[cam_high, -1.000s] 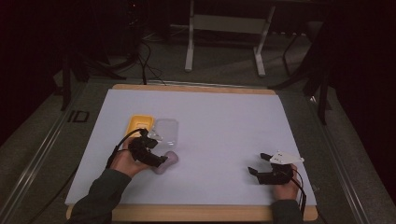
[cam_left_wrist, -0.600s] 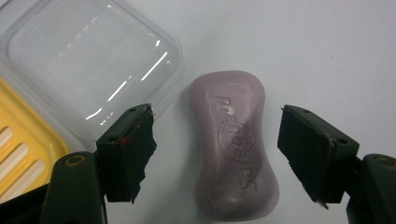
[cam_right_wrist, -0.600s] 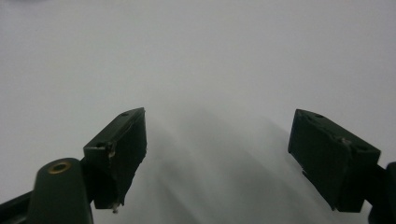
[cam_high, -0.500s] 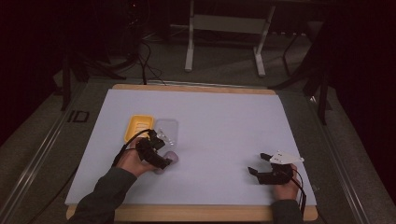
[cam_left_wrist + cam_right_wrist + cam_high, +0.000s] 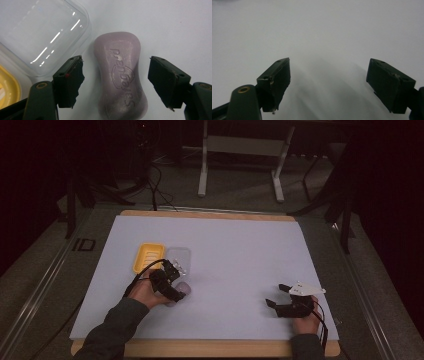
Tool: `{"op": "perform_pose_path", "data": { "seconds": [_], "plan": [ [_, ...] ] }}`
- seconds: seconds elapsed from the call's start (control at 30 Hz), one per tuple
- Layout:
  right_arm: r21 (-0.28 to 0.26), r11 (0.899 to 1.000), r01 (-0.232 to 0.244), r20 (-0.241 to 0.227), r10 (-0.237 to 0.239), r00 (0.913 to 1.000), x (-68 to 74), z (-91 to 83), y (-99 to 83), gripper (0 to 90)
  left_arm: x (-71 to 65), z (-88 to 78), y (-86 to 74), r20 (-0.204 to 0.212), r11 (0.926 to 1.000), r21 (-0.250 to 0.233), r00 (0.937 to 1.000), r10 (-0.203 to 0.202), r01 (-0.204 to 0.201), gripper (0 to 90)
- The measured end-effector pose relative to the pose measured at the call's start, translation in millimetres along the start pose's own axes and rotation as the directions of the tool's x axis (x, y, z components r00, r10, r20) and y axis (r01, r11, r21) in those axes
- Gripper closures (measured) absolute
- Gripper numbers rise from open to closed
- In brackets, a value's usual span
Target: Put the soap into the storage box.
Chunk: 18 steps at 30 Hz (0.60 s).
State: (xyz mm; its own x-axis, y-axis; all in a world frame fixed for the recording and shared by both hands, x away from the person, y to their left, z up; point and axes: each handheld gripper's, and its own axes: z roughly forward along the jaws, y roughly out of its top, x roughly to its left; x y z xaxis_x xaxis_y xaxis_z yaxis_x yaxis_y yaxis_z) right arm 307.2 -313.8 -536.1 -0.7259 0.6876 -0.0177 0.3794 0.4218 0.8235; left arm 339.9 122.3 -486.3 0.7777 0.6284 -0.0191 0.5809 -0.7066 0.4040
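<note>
Step in hand, by the look of it: lining up to pick the soap bar (image 5: 120, 77). Left hand-held gripper (image 5: 115, 82) spread wide, one jaw on either side of the bar's waist, neither pad touching. Soap bar flat on the white tabletop (image 5: 240, 255), pale mauve, pinched in at the middle, lying lengthwise along the line of the jaws. Just beside it, a clear plastic lid (image 5: 42, 32), its rounded corner near the bar's far end, whether touching or a hair apart hard to say. Beyond the lid, the rim of a yellow soap dish (image 5: 7, 85).

From the high view: same left hand-held gripper (image 5: 172, 282) close to the near edge of the clear lid (image 5: 178, 255), yellow dish (image 5: 149, 257) next to it, bar (image 5: 182, 287) at the jaw tips and partly covered by the hand.

Next move, as a judgement: lower a touch, then close squarely on the narrow waist, where the sides offer the best purchase. Smooth, rounded flanks, so likely to slip if gripped off-centre or too near either bulge.

Writing: embossed wordmark on the bar's top face, upside-down from the left gripper view, reading "Safeguard" with a curved emblem beneath. "ID" printed on the floor left of the tabletop.

Right hand-held gripper (image 5: 279, 296) well apart near the right front corner, jaws spread over bare surface, holding nothing.
</note>
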Motion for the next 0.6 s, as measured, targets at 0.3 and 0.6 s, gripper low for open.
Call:
{"op": "perform_pose_path", "data": {
  "seconds": [0.3, 0.6],
  "plan": [
    [0.0, 1.0, -0.001, -0.002, 0.001, 1.0, -0.4, 0.1, 0.0, 19.1, -1.5, 6.7, 3.6, -0.006, 0.9977, 0.066, 0.9999, -0.012, 0.012, 30.9],
    [0.0, 1.0, -0.002, -0.004, 0.002, 1.0, -0.5, 0.1, 0.0, 19.1, 0.3, 13.1, 4.8, 0.005, 0.9941, 0.106, 0.9997, -0.023, 0.023, 34.9]
  ]
}}
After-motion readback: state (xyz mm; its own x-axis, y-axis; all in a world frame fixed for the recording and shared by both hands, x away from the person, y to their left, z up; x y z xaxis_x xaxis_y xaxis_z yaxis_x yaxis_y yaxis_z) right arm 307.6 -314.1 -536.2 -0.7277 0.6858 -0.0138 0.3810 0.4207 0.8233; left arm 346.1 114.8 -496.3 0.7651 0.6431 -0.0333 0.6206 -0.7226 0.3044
